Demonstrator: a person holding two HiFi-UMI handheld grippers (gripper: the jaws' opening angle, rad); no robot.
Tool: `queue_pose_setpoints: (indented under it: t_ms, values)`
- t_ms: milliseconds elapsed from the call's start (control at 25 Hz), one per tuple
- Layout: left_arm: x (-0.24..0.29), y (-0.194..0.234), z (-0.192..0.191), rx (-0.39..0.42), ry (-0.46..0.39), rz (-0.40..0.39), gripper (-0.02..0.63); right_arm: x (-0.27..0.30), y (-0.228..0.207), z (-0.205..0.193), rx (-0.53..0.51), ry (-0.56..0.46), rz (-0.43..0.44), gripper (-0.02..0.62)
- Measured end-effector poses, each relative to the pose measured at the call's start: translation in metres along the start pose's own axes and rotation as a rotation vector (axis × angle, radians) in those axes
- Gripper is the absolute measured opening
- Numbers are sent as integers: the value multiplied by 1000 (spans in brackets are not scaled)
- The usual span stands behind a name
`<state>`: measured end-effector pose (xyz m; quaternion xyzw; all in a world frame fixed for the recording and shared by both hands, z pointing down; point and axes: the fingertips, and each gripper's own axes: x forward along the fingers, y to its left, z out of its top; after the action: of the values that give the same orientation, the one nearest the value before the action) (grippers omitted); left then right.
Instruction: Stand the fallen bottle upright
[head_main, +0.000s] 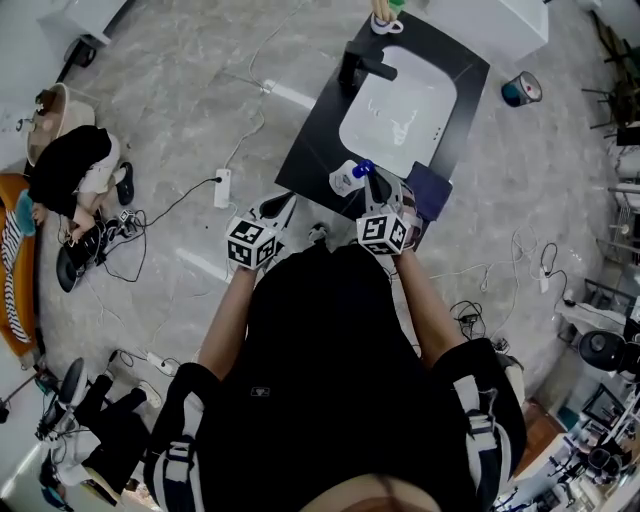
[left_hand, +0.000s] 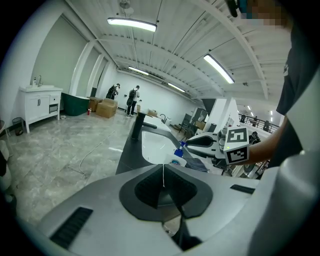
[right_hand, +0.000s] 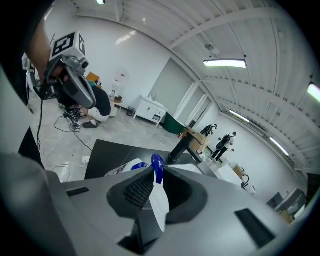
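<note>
**Item 1, left gripper** (left_hand: 163, 175): jaws pressed together with nothing between them, held just short of the counter's near edge.

**Item 2, bottle** (head_main: 344, 181): white plastic body with a printed label and a blue-and-white pump head (right_hand: 157, 165). It lies on its side on the black countertop (head_main: 310, 160), beside the near rim of the white sink basin (head_main: 400, 110).

**Item 3, right gripper** (right_hand: 155, 184): clenched on the pump head.

**Handling:** probably light, stiff-walled and smooth, so liable to slip. The head is a narrow hold and may swivel. The middle of the body looks the surer grip. It does not look fragile.

**Surface:** flat, glossy black top, with a black faucet (head_main: 362, 68) on the basin's far side.

**Room:** grey marbled floor (head_main: 200, 90) strewn with cables (head_main: 165, 212). There is a white cabinet (left_hand: 37, 102) and strip lights overhead. 2 people (left_hand: 132, 100) stand far off.
</note>
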<state>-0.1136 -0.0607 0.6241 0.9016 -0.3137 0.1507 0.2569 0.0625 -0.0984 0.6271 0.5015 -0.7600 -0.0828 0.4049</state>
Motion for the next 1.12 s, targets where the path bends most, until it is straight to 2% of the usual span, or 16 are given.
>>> queue_pose_setpoints:
  t_ms: [480,800,1120]
  values:
    - [-4,-13,-11,1,-5,-11,15,-21,24,20,-110,-63,54,110]
    - [-10,-15,-17,-8,-14,2,15,-25,37,29,-144,-95,83,109]
    - [-14,-20,-19,-7,-18,11,15,-29,53,40,-150,-143,161,114]
